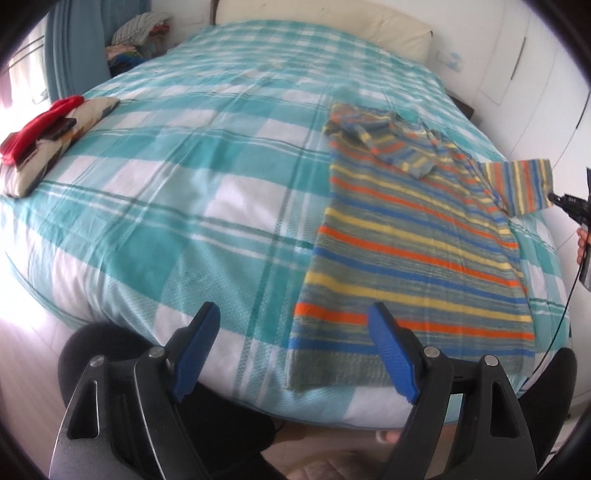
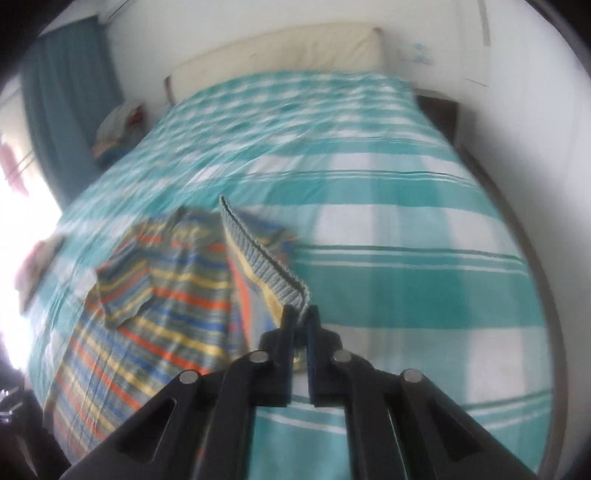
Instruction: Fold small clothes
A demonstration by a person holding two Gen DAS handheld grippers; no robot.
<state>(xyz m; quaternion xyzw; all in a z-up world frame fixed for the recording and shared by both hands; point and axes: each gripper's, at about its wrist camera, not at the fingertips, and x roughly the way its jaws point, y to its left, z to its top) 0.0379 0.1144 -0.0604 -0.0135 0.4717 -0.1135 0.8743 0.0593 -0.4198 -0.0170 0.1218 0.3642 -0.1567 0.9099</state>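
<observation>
Left wrist view: the striped sweater (image 1: 417, 236) is seen whole, laid flat on the teal-and-white checked bedspread (image 1: 192, 173), ahead of the left gripper (image 1: 295, 350) and offset toward its right-hand finger; the hem lies nearest that finger. The left jaws are spread wide, nothing between them. Only in this view is the right gripper (image 1: 554, 199) seen from outside, at the far right edge, with the sweater's sleeve cuff (image 1: 532, 184) lifted off the bed and drawn out sideways to its tip. A folded pile topped with red cloth (image 1: 40, 129) is also shown, well off to the left-finger side. Right wrist view (motion-blurred): the pinch itself is shown close up. The right gripper (image 2: 300, 314) jaws are pressed together on the ribbed cuff (image 2: 258, 251), which stands on edge and runs away from the fingertips, up and to the left. Sweater body (image 2: 159, 295) is seen left of the jaws, flat on the bed. Look: knit, horizontal stripes in orange, yellow, blue and grey-green; one sleeve is folded across the chest. Long axis: hem near the left jaws, collar away toward the cream headboard (image 1: 332, 22).
</observation>
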